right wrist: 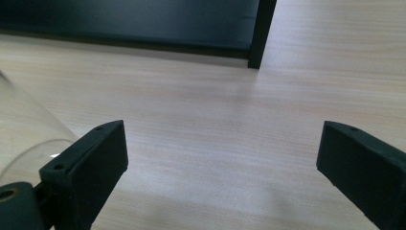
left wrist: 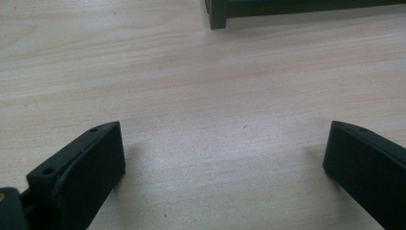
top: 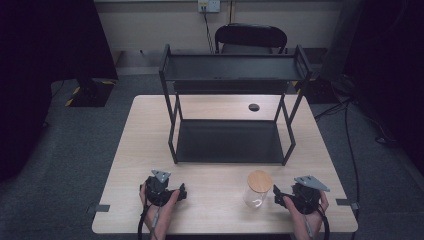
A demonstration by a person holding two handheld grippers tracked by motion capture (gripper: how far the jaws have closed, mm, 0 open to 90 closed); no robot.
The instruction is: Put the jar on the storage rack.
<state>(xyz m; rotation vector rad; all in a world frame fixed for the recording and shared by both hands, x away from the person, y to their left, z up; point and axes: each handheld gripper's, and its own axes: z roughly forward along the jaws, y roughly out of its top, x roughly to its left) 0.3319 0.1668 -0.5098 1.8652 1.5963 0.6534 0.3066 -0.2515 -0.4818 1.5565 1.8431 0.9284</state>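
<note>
One worktop (top: 220, 185), pale wood-grain laminate, rectangular. One black metal rack (top: 232, 107), two tiers, thin square legs, flat dark shelves, at worktop centre-back. One clear glass jar (top: 257, 191), cylindrical, round light-wood lid, upright near front edge, just beside right gripper (top: 278, 195), apart from it. Left gripper (top: 181, 192) well apart from jar. Two grippers, black matte blocky jaws, both spread wide, empty. One small black round disc (top: 254, 107) behind rack. One black chair (top: 251, 37) beyond worktop.
</note>
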